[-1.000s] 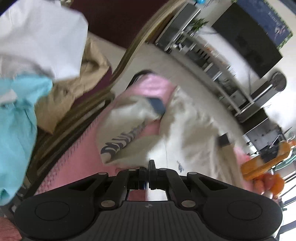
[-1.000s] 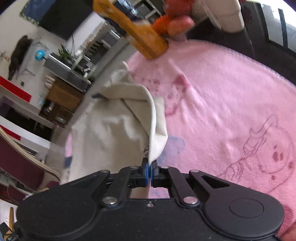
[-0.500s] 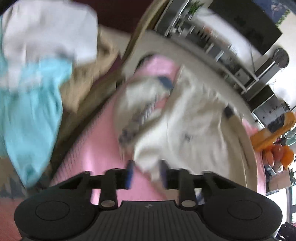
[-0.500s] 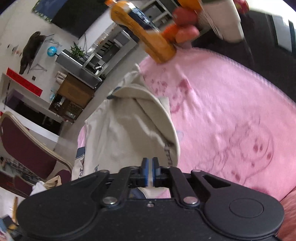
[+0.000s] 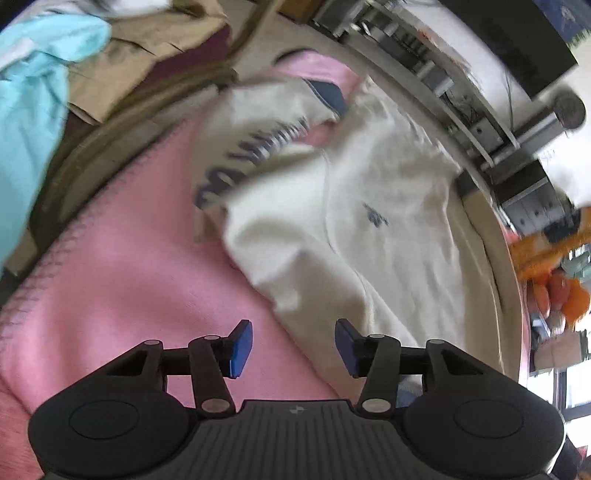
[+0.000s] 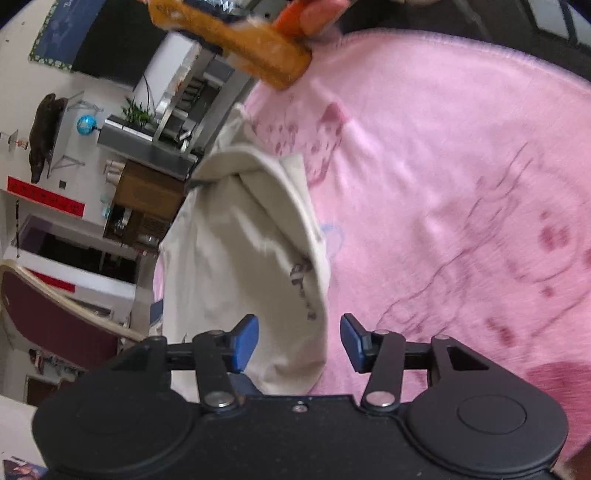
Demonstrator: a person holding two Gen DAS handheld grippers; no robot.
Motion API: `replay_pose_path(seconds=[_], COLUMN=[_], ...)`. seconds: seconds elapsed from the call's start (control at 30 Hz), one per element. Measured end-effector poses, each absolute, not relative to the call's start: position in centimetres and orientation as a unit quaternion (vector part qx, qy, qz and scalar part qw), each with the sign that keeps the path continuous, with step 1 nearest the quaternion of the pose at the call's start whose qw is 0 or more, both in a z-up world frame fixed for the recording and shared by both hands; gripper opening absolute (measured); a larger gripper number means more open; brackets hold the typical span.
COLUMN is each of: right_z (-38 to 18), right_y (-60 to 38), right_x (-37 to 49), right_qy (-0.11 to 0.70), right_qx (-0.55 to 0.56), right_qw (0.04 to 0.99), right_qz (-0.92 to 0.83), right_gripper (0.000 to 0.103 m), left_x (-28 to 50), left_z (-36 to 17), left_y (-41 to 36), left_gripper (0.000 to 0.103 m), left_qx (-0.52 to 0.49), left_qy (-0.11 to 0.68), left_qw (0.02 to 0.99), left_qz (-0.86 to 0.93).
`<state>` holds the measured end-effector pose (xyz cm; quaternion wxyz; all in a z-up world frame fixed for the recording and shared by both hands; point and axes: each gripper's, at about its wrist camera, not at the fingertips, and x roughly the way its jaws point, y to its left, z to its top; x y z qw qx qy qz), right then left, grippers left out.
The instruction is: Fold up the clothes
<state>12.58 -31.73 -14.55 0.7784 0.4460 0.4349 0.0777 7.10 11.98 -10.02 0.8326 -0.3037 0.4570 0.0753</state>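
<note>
A cream shirt (image 5: 369,206) with dark lettering and a small dark logo lies folded on a pink blanket (image 5: 122,288). My left gripper (image 5: 293,345) hovers just above the shirt's near edge, jaws opening, pads off the cloth. In the right wrist view the same cream shirt (image 6: 243,258) lies in a long fold on the pink blanket (image 6: 443,184). My right gripper (image 6: 299,343) is over its near end, jaws opening; the cloth lies between the blue pads without being pinched.
A heap of clothes, light blue (image 5: 33,110) and tan (image 5: 147,48), sits on a dark red chair at the upper left. An orange plush toy (image 6: 236,44) lies at the blanket's far edge. Shelves and a dark screen (image 5: 509,33) stand beyond.
Both grippers were shut on the shirt's edge a second ago; both have let go and stand apart. Both have sunk toward the blanket, and the shirt now lies flat.
</note>
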Motion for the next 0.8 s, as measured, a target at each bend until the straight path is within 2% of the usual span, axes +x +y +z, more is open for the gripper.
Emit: replay_pose_path(seconds=[0.13, 0.43, 0.57, 0.67, 0.8], right_z=[-15.5, -16.4, -16.6, -16.7, -16.5], right_y=[-29.8, -27.0, -26.9, -27.0, -26.9], right_x=[12.5, 12.2, 12.3, 12.1, 12.3], right_qy=[0.453, 0.499, 0.488, 0.471, 0.455], right_qx=[0.433, 0.452, 0.474, 0.499, 0.516], right_qw=[0.771, 0.719, 0.712, 0.708, 0.702], right_qz=[0.108, 0.177, 0.172, 0.169, 0.184], right_gripper=[0.047, 0.046, 0.042, 0.042, 0.042], left_x=[6.4, 6.9, 7.3, 7.2, 7.8], left_z=[-10.8, -11.7, -11.8, -12.5, -12.0], left_y=[11.4, 9.7, 8.4, 8.2, 8.3], left_gripper=[0.048, 0.048, 0.048, 0.046, 0.046], left_qx=[-0.286, -0.338, -0.344, -0.386, -0.388], left_qy=[0.462, 0.481, 0.488, 0.498, 0.493], left_qw=[0.837, 0.809, 0.802, 0.776, 0.778], left_qz=[0.058, -0.009, -0.021, -0.037, -0.034])
